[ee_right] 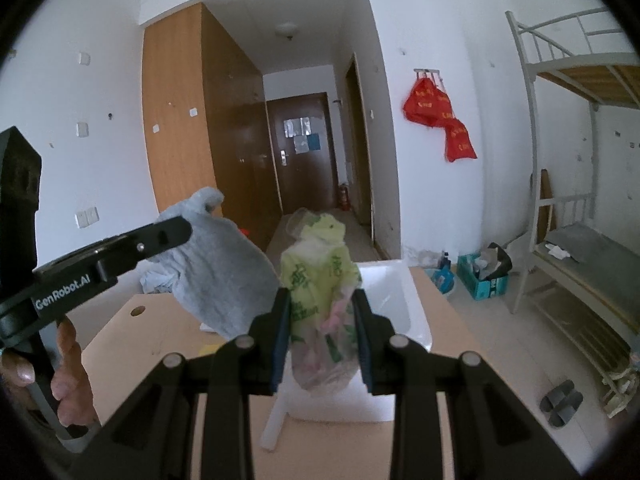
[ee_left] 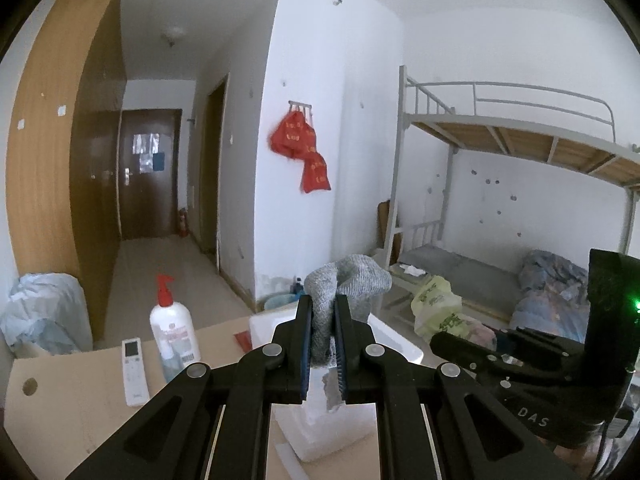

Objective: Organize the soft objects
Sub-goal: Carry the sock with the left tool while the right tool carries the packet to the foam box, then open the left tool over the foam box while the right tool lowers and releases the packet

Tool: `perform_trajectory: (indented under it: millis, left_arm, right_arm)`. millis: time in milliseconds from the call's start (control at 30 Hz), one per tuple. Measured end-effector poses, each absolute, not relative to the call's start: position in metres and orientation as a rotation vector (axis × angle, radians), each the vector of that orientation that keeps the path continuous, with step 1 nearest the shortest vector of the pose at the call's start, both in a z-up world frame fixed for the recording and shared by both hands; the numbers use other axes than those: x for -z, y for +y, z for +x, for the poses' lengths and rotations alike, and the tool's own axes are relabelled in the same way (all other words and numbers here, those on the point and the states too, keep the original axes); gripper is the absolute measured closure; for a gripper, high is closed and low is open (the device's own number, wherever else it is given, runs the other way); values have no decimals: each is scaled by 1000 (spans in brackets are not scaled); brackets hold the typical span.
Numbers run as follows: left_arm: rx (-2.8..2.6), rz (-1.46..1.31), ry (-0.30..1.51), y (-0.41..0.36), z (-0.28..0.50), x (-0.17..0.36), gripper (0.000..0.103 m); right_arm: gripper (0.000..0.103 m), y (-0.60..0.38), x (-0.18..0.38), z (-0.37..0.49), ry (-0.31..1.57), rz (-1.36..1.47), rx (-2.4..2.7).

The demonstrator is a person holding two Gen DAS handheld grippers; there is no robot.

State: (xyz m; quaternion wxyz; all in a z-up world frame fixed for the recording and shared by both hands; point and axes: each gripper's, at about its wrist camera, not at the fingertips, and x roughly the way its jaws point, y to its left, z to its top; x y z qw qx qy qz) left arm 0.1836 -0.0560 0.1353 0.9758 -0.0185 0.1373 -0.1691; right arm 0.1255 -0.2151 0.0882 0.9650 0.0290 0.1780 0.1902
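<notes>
Grey sock (ee_left: 344, 280) is clamped in the left gripper (ee_left: 323, 344) above the white box (ee_left: 400, 340). Right gripper (ee_right: 322, 336) grips a yellow-green plastic bag (ee_right: 320, 280) over that box.

At frame centre, the right gripper (ee_right: 322, 332) clamps a crumpled yellow-green printed plastic bag (ee_right: 320, 280) above a white rectangular foam box (ee_right: 396, 304). At left, the left gripper (ee_right: 176, 232) pinches a limp grey knitted cloth (ee_right: 224, 272) over the pale wooden tabletop (ee_right: 152, 344).
</notes>
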Motion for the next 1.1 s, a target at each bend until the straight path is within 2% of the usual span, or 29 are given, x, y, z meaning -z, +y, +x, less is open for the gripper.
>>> perform_trajectory:
  millis: [800, 967, 1033, 1067, 1100]
  left_arm:
    - [325, -11, 388, -90, 280, -114, 92]
    - [311, 1, 437, -96, 299, -103, 86]
    - [303, 4, 452, -97, 303, -100, 67]
    - [297, 10, 454, -98, 305, -100, 40]
    - [290, 14, 448, -98, 304, -99, 17]
  right_arm:
    - [69, -229, -75, 167, 400, 110, -382]
    - [69, -232, -71, 171, 413, 121, -377]
    - [69, -234, -70, 173, 418, 125, -376]
    - [69, -233, -70, 173, 420, 126, -376]
    - [69, -233, -71, 175, 422, 128, -376]
